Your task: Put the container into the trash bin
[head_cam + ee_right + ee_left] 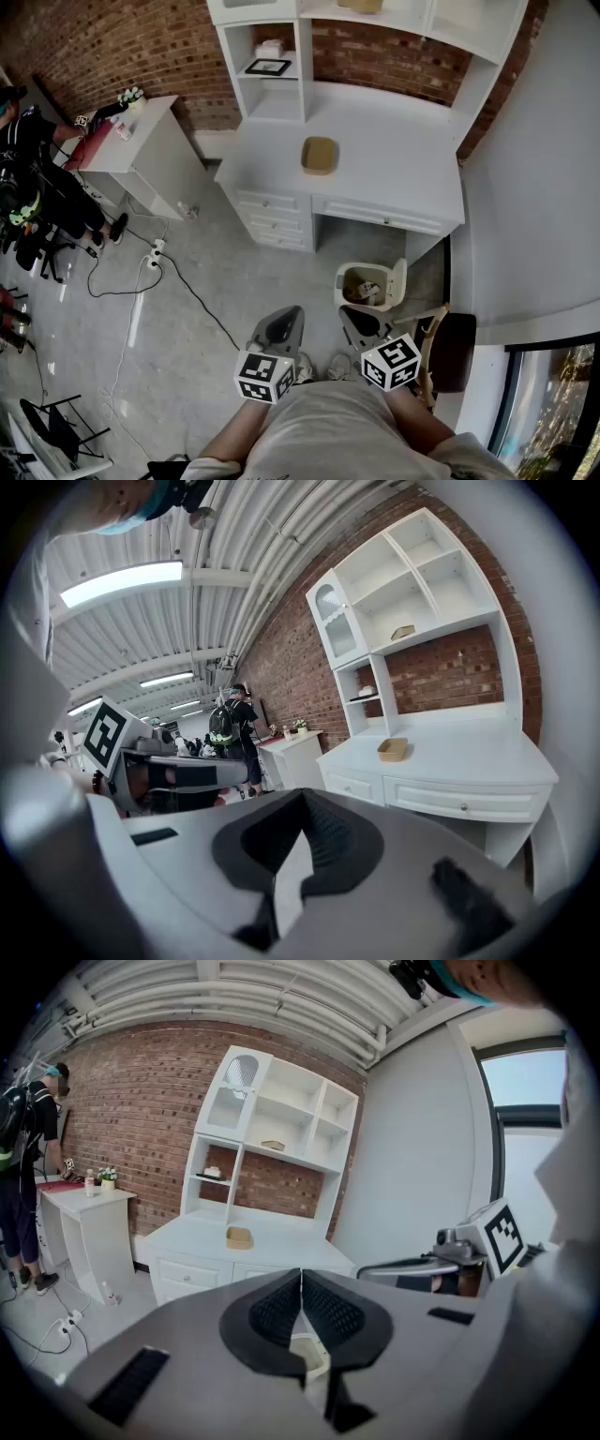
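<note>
Fingers (pixel 277 1312) of the left gripper (pixel 284 319) are pressed together on nothing, and the right gripper (pixel 352 319) has its pads (pixel 330 834) meeting at the tips, likewise empty. A tan square container (pixel 320 155) sits on the white desk (pixel 394 169), well apart from both. A cream trash bin (pixel 361 268) stands open on the floor just ahead of the right gripper.

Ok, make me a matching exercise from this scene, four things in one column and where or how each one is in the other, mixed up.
1 container
2 trash bin
3 picture frame
4 left gripper

A on the floor in front of the desk
B jaws together, holding nothing
C on the desk top
D on a shelf above the desk top

Pairs: 1-C, 2-A, 3-D, 4-B
</note>
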`<state>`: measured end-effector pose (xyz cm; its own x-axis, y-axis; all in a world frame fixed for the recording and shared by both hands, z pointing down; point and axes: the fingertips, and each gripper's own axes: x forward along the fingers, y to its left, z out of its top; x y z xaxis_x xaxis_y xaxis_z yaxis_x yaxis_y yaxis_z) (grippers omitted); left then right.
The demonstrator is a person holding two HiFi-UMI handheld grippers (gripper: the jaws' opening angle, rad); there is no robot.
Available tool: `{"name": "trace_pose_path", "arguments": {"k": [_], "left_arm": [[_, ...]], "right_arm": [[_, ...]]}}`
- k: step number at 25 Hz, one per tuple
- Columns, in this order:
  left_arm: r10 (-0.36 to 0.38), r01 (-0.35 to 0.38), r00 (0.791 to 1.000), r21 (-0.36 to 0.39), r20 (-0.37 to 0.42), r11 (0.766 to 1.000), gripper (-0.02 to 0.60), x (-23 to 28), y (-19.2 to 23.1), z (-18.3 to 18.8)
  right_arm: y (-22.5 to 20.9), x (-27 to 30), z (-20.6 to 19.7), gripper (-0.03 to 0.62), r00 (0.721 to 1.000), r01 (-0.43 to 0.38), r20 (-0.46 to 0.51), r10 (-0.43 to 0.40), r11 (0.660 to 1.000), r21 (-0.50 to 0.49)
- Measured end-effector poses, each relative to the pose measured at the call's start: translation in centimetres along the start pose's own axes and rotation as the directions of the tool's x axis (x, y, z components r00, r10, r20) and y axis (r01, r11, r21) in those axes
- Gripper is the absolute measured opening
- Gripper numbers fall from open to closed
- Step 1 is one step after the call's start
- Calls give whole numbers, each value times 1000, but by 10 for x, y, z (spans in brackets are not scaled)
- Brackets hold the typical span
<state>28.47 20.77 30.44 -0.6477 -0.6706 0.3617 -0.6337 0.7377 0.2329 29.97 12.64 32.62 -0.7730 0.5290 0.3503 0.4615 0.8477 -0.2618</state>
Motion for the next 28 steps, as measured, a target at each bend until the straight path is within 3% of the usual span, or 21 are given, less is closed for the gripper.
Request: {"name": "trace_pose_path", "arguments": {"k": [13,28], "left_arm": [[-16,16,1000,-1,9,1000,18,-4,15,5],[-26,26,999,1,25,1000,17,-25,72,10]], "right_arm": [[4,12,3,28,1000,16,0,-16,1000,23],[29,56,14,28,998,55,13,-55,998,35]]}}
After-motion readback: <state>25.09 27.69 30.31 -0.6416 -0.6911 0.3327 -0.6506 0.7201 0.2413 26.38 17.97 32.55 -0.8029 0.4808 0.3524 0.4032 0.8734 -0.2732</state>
